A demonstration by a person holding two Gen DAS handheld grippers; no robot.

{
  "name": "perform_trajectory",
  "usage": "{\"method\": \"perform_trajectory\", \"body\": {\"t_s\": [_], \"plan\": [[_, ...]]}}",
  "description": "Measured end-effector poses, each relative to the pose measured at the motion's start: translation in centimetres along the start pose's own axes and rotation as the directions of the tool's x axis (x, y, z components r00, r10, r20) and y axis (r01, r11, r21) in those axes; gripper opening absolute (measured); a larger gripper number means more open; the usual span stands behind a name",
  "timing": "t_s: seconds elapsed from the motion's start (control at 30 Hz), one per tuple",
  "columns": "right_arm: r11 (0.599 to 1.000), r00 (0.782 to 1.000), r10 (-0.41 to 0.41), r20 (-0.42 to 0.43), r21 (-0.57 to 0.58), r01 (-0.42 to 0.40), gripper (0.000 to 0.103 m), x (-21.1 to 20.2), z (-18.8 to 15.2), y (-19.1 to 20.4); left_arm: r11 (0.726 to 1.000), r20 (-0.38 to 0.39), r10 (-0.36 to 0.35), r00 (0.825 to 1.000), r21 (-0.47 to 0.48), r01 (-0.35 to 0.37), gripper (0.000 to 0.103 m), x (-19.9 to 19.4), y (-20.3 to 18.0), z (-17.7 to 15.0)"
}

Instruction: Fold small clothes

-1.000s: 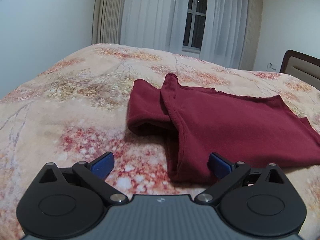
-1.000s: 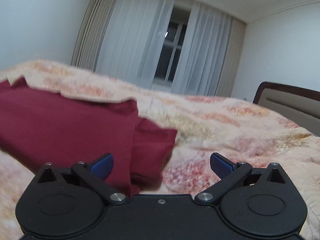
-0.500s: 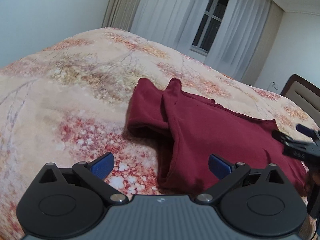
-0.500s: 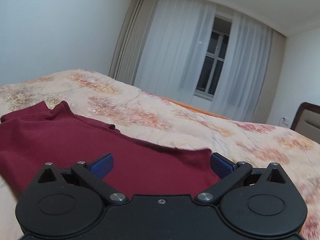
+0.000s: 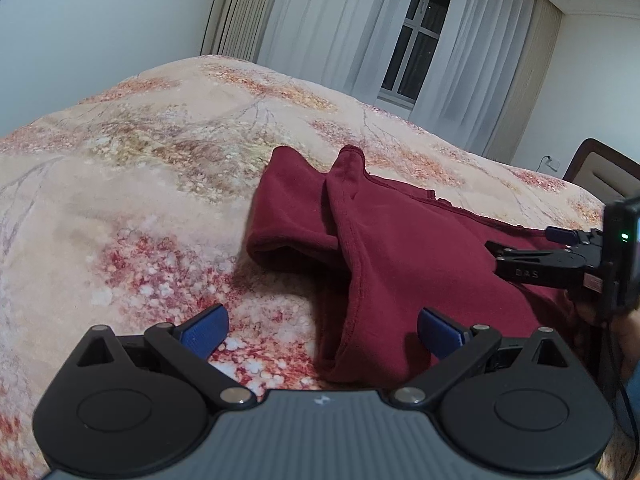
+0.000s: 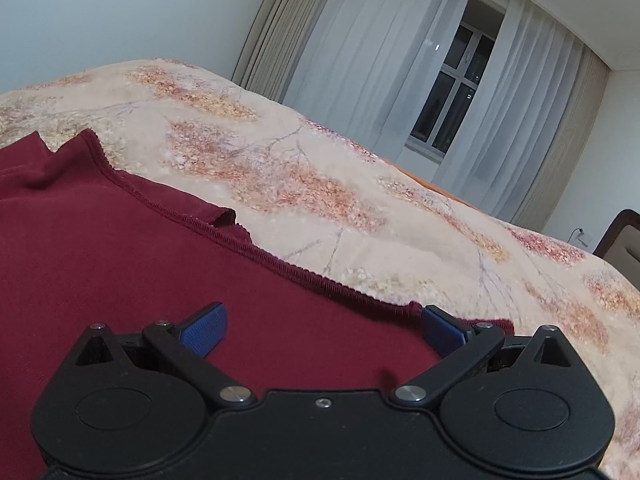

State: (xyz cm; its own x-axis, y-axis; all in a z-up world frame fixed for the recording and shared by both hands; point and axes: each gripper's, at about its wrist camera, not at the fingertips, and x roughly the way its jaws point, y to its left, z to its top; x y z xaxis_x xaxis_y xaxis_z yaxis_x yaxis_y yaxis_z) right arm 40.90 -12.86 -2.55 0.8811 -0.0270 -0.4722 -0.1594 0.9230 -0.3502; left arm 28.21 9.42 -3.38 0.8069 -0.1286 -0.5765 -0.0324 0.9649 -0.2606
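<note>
Left wrist view: the left gripper [image 5: 322, 332] has its blue fingers spread wide over the near hem of the maroon garment [image 5: 420, 256] lying on the floral bed [image 5: 140, 184]. Further right, the right gripper [image 6: 322, 330] is equally spread above the garment's far edge.

garment [image 5: 420, 264] lies on the bed [image 5: 140, 200]; curtains [image 5: 360, 28] and window [image 5: 412, 60] behind it

Floral bedspread [image 5: 152, 184] in peach, red and gold, spread wide across the near and middle ground. Sheer white curtains [image 6: 384, 64] at the far wall, parted around a dark window [image 6: 452, 96] (night outside, apparently). Brown padded headboard [image 5: 600, 172] far right, a wall socket [image 5: 554, 163] just beside it.
</note>
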Motion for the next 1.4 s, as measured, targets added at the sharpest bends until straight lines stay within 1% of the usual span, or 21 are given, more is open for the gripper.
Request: {"method": "perform_trajectory", "body": {"t_s": [0.13, 0.27, 0.4, 0.47, 0.63, 0.77, 0.93, 1.0, 1.07, 1.17, 1.23, 1.33, 1.4], "plan": [[1.0, 0.999, 0.016, 0.051, -0.006, -0.016, 0.102, -2.8, -1.0, 0.1, 1.0, 0.0, 0.023, 1.0, 0.02, -0.023, 0.103, 0.0, -0.5, -0.2], [0.997, 0.994, 0.042, 0.099, -0.071, -0.035, 0.102, -6.3, -2.6, 1.1, 1.0, -0.006, 0.025, 1.0, 0.01, -0.025, 0.103, -0.1, -0.6, 0.0], [0.993, 0.991, 0.007, 0.137, -0.118, 0.01, 0.102, -9.4, -4.5, 2.5, 1.0, -0.011, 0.023, 1.0, -0.008, -0.023, 0.103, -0.2, -0.5, 0.1], [0.994, 0.991, -0.011, 0.133, -0.11, 0.025, 0.102, -10.5, -5.2, 2.8, 1.0, -0.012, 0.025, 1.0, -0.013, -0.025, 0.103, -0.2, -0.5, 0.2], [0.997, 0.991, -0.018, 0.133, -0.067, 0.027, 0.102, -13.0, -7.0, 3.5, 0.999, -0.014, 0.035, 0.999, -0.008, -0.035, 0.103, -0.1, -0.7, 0.2], [0.996, 0.984, -0.053, 0.172, -0.057, 0.064, 0.102, -14.1, -8.5, 4.4, 0.999, -0.014, 0.045, 0.999, -0.003, -0.045, 0.103, -0.1, -0.9, 0.1], [0.993, 0.973, -0.095, 0.211, -0.049, 0.108, 0.102, -14.4, -9.5, 5.1, 0.999, -0.019, 0.045, 0.999, -0.01, -0.046, 0.103, -0.1, -1.0, 0.1], [0.992, 0.969, -0.103, 0.225, -0.051, 0.117, 0.102, -14.4, -9.9, 5.3, 0.999, -0.019, 0.022, 1.0, -0.036, -0.023, 0.103, -0.2, -0.8, 0.3], [0.992, 0.968, -0.103, 0.23, -0.047, 0.117, 0.102, -14.4, -10.0, 5.2, 0.997, -0.015, -0.026, 1.0, -0.079, 0.025, 0.103, -0.3, -0.4, 0.5], [0.993, 0.966, -0.101, 0.236, -0.038, 0.113, 0.102, -14.3, -10.2, 5.2, 0.982, -0.016, -0.121, 0.993, -0.151, 0.117, 0.103, -0.2, 0.3, 0.9], [0.993, 0.966, -0.1, 0.239, -0.033, 0.111, 0.102, -14.3, -10.3, 5.1, 0.97, -0.02, -0.161, 0.987, -0.188, 0.154, 0.103, 0.4, 0.5, 1.2], [0.993, 0.965, -0.1, 0.242, -0.031, 0.111, 0.102, -14.3, -10.3, 5.0, 0.964, -0.034, -0.162, 0.986, -0.217, 0.151, 0.102, 1.4, 0.8, 1.4], [0.994, 0.965, -0.099, 0.243, -0.029, 0.109, 0.102, -14.4, -10.4, 5.0, 0.96, -0.034, -0.155, 0.987, -0.239, 0.142, 0.098, 1.9, 0.9, 1.7]]}}
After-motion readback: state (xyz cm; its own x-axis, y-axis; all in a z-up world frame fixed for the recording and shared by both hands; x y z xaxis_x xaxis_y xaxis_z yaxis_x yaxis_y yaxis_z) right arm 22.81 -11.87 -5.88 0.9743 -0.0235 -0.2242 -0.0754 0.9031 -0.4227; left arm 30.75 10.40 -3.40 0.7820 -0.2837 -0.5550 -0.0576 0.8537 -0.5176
